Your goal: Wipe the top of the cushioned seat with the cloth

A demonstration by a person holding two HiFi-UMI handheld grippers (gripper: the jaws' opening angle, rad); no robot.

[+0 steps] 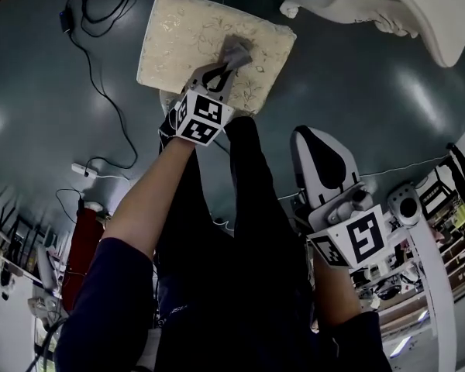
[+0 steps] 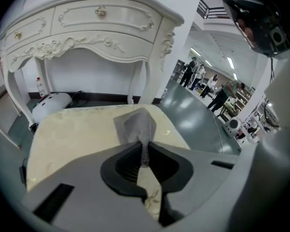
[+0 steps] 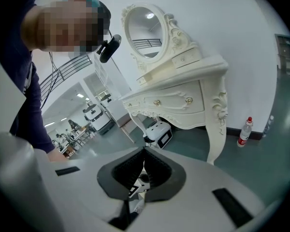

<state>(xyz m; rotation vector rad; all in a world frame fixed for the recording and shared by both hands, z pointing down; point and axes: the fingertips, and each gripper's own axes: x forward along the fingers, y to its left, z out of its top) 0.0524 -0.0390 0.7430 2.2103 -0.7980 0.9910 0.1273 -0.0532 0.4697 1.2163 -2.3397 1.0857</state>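
**Mia:** Where is the cushioned seat (image 1: 187, 37)?

**Tom:** It sits on the dark floor (image 1: 46, 60), on the far side, a bit to the left. It is cream, with a leafy pattern on top.

**Mia:** And the cloth?

**Tom:** The grey cloth (image 1: 237, 50) lies on top of the seat, on the right part of it.

**Mia:** What holds it?

**Tom:** The left gripper (image 1: 226, 67) does. Its two jaws are pinched tight on the near end of the cloth. The rest of the cloth spreads out on the seat past the tips.

**Mia:** What about the other one?

**Tom:** The right gripper (image 1: 308, 136) is on the right, near the person. It is well apart from the seat. Its jaws are pressed together and there is nothing between them.

**Mia:** What else is there?

**Tom:** A white dressing table (image 2: 87, 28) stands just past the seat. It has curly legs and small gold knobs on its drawers. An oval mirror (image 3: 147, 30) stands on top of it.

**Mia:** Anything on the floor?

**Tom:** A bottle (image 3: 245, 131) with a red cap stands by the wall, near a leg of the table. A black cable (image 1: 101, 91) lies in loops to the left of the seat.
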